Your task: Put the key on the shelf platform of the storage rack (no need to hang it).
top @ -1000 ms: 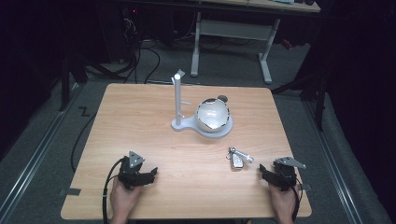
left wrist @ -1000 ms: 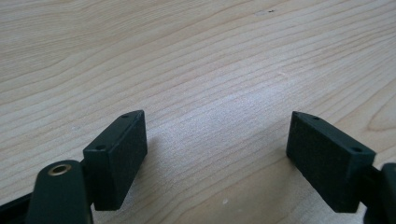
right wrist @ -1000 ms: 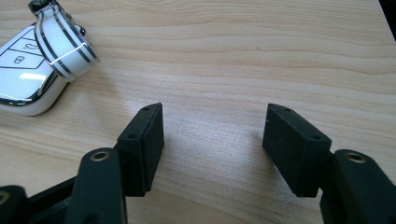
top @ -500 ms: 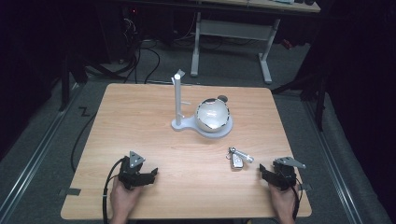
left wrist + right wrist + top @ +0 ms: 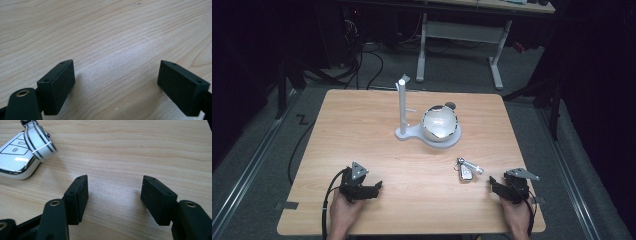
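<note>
Both grippers parked low on the wooden table (image 5: 362, 125), near the person's edge, nothing in either. Left gripper (image 5: 371, 189): jaws spread wide, bare wood grain between the pads (image 5: 58, 85) in the left gripper view, pads at or just off the surface, can't tell which. It's held in the left hand (image 5: 343, 212), cable looping back off its rear. Right gripper (image 5: 493, 185): jaws also apart, a bit narrower than the left pair, empty gap over the wood; held in the right hand (image 5: 516, 216). Car key fob (image 5: 465, 172), white with chrome trim and button icons on its face, lies flat on the table just ahead and to the inner side of the right gripper, apart from it, not touching either jaw. In the right gripper view the fob (image 5: 17, 158) sits beyond and to the left of the left-hand pad (image 5: 78, 196), with a chrome-striped white tag (image 5: 40, 141) lying across its top corner. High view shows that tag as a silver bar (image 5: 473, 165) angled off the fob. Farther ahead, between the two grippers and well apart from both: white stand (image 5: 403, 107) with an upright post on a flat base, and a shiny metal bowl (image 5: 440, 124) sitting on that base just beside the post. Left gripper is well apart from the fob.
</note>
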A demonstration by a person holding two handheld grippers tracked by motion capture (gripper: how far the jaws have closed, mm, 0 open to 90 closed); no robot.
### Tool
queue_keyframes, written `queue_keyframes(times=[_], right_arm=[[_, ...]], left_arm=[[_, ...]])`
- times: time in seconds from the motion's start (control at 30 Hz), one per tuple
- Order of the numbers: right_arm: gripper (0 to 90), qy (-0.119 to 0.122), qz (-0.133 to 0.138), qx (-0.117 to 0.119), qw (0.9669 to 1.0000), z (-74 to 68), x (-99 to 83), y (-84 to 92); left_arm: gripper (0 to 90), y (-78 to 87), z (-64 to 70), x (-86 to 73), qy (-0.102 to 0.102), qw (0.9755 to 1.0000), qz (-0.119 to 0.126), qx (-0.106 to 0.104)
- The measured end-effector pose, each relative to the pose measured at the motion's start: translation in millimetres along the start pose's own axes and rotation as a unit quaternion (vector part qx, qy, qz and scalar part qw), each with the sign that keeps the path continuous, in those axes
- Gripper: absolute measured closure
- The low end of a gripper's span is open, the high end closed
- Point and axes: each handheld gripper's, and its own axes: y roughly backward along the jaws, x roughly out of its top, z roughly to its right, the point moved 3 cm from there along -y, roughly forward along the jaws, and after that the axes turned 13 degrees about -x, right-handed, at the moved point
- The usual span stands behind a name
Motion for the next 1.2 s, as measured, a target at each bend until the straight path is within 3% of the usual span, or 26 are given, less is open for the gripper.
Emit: queue_keyframes(times=[0.37, 0.8, 0.97, 1.2], right_arm=[[41.4, -0.014, -0.012, 0.016, 0.9997, 0.5, 2.7, 2.4], [42.5, -0.008, 0.041, 0.051, 0.9978, -0.1, 22.8, 36.8], [41.4, -0.005, 0.052, 0.078, 0.9956, -9.2, 33.3, 45.1], [40.6, 0.020, 0.056, 0.099, 0.9934, -27.1, 46.5, 49.0]], left_arm=[[15.3, 0.2, 0.1, -0.2, 0.000, 1.0000, 0.001, 0.001], [16.1, 0.1, 0.2, 0.0, 0.002, 1.0000, 0.002, 0.001], [16.1, 0.1, 0.2, 0.1, 0.003, 1.0000, 0.004, 0.002], [16.1, 0.1, 0.3, 0.1, 0.004, 1.0000, 0.004, 0.003]])
